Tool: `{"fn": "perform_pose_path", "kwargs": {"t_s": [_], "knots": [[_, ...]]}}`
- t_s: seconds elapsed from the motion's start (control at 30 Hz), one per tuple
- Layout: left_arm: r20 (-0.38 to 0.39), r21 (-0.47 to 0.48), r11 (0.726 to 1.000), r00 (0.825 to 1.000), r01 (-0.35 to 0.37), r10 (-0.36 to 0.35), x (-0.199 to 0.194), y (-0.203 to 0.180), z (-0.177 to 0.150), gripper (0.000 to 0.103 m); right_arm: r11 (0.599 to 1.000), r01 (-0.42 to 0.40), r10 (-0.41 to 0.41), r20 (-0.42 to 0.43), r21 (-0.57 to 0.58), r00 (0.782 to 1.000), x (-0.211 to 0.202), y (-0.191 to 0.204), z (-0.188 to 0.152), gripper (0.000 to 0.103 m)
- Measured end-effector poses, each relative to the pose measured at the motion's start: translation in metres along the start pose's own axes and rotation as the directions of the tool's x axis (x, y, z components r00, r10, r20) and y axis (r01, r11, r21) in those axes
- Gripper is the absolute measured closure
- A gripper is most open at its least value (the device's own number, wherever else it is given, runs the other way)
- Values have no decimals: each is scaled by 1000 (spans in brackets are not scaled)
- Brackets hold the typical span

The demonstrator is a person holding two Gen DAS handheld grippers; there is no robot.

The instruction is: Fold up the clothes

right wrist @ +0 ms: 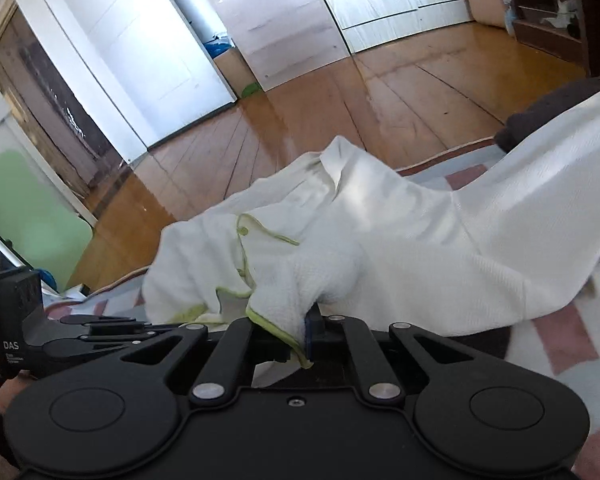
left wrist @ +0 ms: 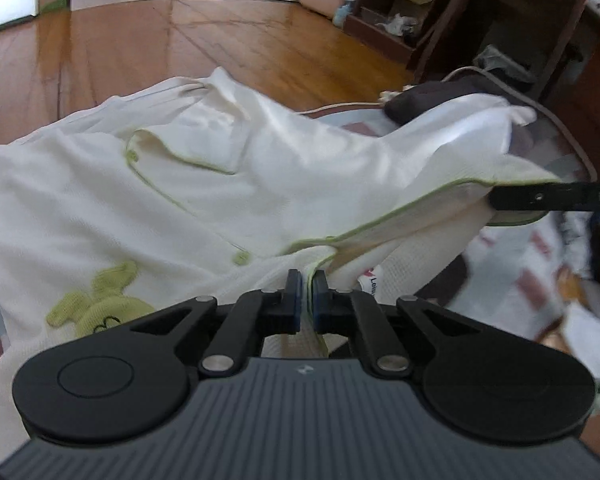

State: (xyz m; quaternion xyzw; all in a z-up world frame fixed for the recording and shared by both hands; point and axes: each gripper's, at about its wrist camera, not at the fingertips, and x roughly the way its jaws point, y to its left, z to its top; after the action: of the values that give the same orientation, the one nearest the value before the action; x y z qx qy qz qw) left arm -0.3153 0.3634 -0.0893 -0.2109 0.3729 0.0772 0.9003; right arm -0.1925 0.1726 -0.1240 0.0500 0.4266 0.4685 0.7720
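Both my grippers, left (left wrist: 307, 294) and right (right wrist: 300, 334), are clenched on the green-trimmed edge of the white shirt (left wrist: 148, 196).

The white shirt (left wrist: 228, 184) is matt, waffle-textured cloth with smooth lime piping. Beyond the shirt, the wooden floor (left wrist: 228, 36) shines glossy. The left gripper (left wrist: 307, 300) is matt black plastic with bright metal pivot pins.
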Motion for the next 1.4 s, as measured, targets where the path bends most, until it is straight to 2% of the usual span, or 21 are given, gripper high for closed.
{"fn": "perform_pose_path", "kwargs": {"t_s": [0.07, 0.13, 0.17, 0.23, 0.3, 0.37, 0.4, 0.43, 0.5, 0.53, 0.6, 0.73, 0.8, 0.93, 1.0, 1.07, 1.17, 1.23, 1.27, 1.33, 1.4], "knots": [[8, -81, 989, 992, 125, -125, -12, 4, 6, 98, 997, -17, 22, -60, 80, 998, -13, -8, 5, 95], [40, -211, 955, 978, 208, -204, -17, 20, 8, 98, 978, -80, 96, -74, 194, 993, -27, -22, 6, 95], [60, -278, 933, 974, 228, -220, -19, 30, 9, 98, 959, -137, 159, -70, 246, 985, -32, -29, 5, 95], [76, -308, 931, 981, 193, -179, -20, 36, 10, 99, 929, -216, 249, -76, 301, 966, -40, -39, -1, 95], [48, -265, 955, 991, 133, -124, -15, 31, 10, 99, 948, -184, 221, -119, 261, 968, -38, -41, -10, 95], [-31, -215, 972, 994, 93, -102, -1, 19, 7, 98, 990, 21, 5, -181, 141, 983, -26, -39, -20, 95], [-77, -189, 980, 994, 62, -77, 6, 12, 4, 98, 991, 115, -97, -208, 75, 973, -20, -36, -26, 95], [-120, -148, 989, 992, 19, -37, 13, 2, 0, 97, 986, 167, -159, -227, 15, 961, -14, -35, -32, 95], [-161, -62, 997, 987, -35, 25, 23, -14, -10, 90, 983, 178, -184, -248, -45, 951, -7, -34, -41, 94], [-180, -40, 998, 983, -43, 35, 28, -21, -16, 86, 982, 181, -190, -253, -59, 949, -5, -36, -45, 94], [-219, -30, 999, 975, -33, 26, 37, -28, -27, 66, 983, 180, -181, -246, -26, 952, -4, -46, -51, 93], [-283, -12, 1000, 959, -23, 18, 51, -42, -42, 56, 988, 134, -115, -214, 79, 970, -2, -66, -56, 93], [-312, 41, 998, 948, -46, 57, 56, -47, -49, 39, 987, 110, -84, -206, 121, 975, 0, -75, -58, 93], [-335, 141, 984, 930, -110, 152, 65, -51, -57, 28, 984, 87, -52, -218, 153, 975, 7, -81, -61, 93], [-349, 138, 983, 923, -121, 163, 70, -49, -60, 21, 982, 74, -34, -226, 171, 974, 10, -84, -63, 93], [-364, 123, 984, 916, -129, 166, 74, -46, -62, 20, 980, 63, -18, -227, 191, 974, 12, -88, -64, 93], [-357, 139, 982, 918, -130, 172, 78, -45, -67, 22, 980, 60, -17, -220, 192, 975, 13, -91, -64, 93], [-328, 174, 976, 926, -133, 184, 80, -45, -72, 46, 980, 60, -18, -218, 187, 976, 15, -93, -64, 93], [-323, 184, 973, 926, -141, 195, 82, -42, -72, 74, 981, 64, -23, -218, 183, 976, 17, -93, -64, 93], [-312, 180, 972, 929, -151, 201, 81, -35, -69, 90, 981, 75, -34, -225, 177, 974, 20, -95, -65, 93], [-273, 150, 977, 944, -150, 187, 68, -29, -56, 95, 980, 92, -49, -236, 175, 970, 23, -95, -64, 93]]}}
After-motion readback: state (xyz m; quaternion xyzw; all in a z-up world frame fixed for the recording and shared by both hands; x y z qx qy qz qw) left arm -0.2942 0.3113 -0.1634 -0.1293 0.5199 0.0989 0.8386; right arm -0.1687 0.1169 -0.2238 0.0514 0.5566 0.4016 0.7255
